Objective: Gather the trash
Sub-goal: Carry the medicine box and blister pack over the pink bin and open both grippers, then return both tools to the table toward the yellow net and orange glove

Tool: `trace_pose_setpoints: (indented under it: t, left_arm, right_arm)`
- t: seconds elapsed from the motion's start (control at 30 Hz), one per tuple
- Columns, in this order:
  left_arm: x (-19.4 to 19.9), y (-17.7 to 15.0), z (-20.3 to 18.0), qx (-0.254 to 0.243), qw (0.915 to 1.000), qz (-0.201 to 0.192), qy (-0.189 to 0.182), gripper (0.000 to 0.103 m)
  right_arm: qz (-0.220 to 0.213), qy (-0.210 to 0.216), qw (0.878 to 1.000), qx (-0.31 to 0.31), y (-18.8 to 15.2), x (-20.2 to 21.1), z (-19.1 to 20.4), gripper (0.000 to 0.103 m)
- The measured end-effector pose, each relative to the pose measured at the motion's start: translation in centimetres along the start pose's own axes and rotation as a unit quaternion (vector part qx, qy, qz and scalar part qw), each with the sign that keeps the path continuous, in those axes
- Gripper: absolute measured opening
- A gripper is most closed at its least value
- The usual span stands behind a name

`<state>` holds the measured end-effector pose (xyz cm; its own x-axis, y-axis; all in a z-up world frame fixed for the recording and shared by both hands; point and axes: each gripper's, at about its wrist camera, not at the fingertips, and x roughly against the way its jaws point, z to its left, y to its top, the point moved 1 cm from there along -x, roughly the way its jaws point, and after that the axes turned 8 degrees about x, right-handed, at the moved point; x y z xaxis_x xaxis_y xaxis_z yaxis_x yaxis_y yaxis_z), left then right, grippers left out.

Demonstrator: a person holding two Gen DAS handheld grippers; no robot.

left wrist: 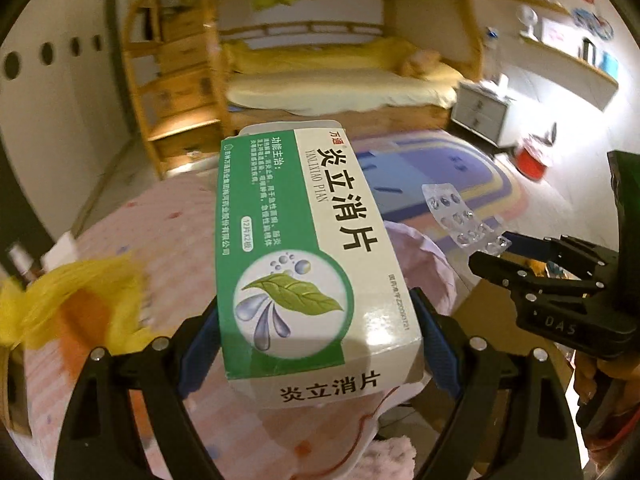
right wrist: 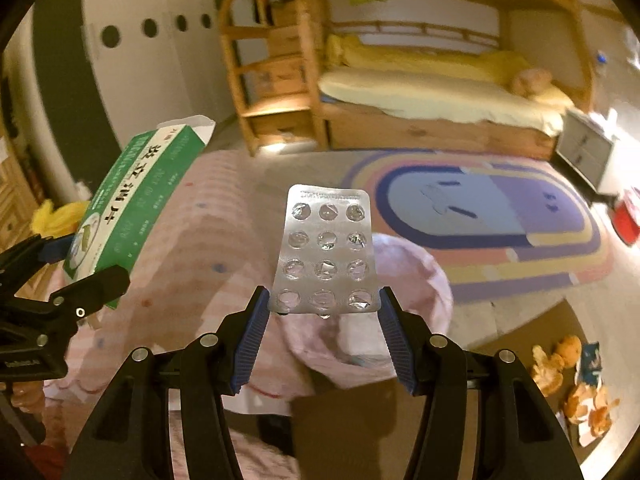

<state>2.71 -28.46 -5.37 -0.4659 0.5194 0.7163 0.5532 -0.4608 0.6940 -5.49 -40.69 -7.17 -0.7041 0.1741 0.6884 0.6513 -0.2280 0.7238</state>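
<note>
Two grippers: left gripper (left wrist: 320,344) jaws pinching medicine box (left wrist: 308,252); right gripper (right wrist: 324,312) jaws pinching blister pack (right wrist: 326,250).

Bunk bed (right wrist: 440,80), oval rug (right wrist: 492,216)

A pink patterned bed cover (right wrist: 192,240) carries a yellow bag (left wrist: 60,300); orange peels (right wrist: 576,392) lie on the brown surface (right wrist: 520,340).

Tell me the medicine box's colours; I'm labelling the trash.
Green and white, with a green leaf picture: the medicine box, clearest in the left wrist view.
</note>
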Motion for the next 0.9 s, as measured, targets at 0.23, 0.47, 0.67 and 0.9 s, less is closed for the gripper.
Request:
trace_pose_setpoints:
  t: [0.23, 0.47, 0.67, 0.9]
  left_arm:
    - [-5.8, 1.5, -2.4, -0.024, 0.9989, 0.028, -0.031, 0.085]
    - [-9.4, 3.9, -3.3, -0.016, 0.9978, 0.033, -0.055, 0.086]
    - [-10.0, 4.7, -2.9, 0.003, 0.9982, 0.023, -0.055, 0.095]
    - [-7.2, 3.6, -0.1, 0.041, 0.999, 0.017, -0.009, 0.095]
  right_arm:
    - [0.035, -0.011, 0.999, -0.013, -0.5, -3.9, -3.6, 0.056]
    - [0.052, -0.006, 0.998, -0.02, -0.3, -7.9, -5.3, 0.059]
    - [0.062, 0.001, 0.997, -0.043, -0.5, -9.7, -6.4, 0.071]
    - [0.058, -0.004, 0.996, -0.063, -1.5, -6.1, -6.4, 0.071]
